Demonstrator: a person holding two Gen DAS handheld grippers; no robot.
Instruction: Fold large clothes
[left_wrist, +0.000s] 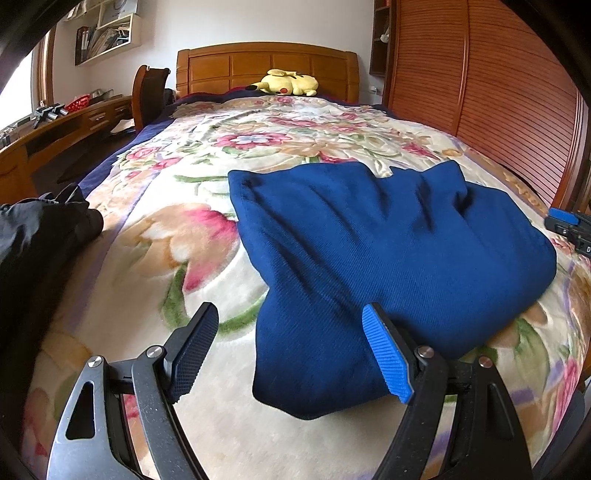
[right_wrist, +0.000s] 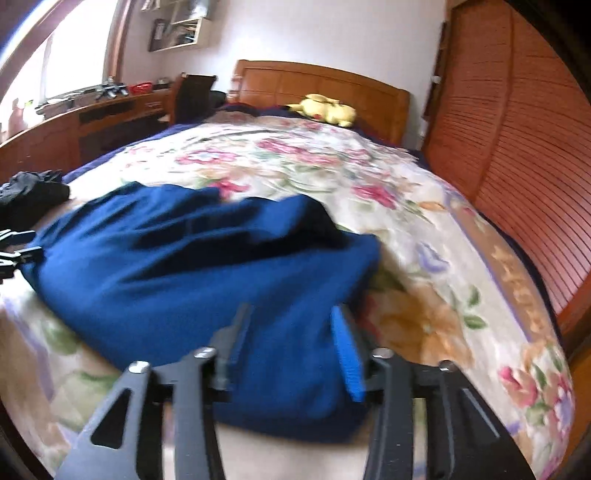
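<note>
A folded blue sweater is lying on the near half of a flowered blanket covering the bed. In the left wrist view the left gripper is sitting released, its fingers spread wide, the near corner of the sweater lying between them without being pinched. This view is also showing a black garment bunched at the left edge and the right gripper at the far right. The right wrist view is blurred; there the right gripper is hanging parted over the sweater's near edge, untouched by either pad. A yellow plush toy is resting by the far headboard.
</note>
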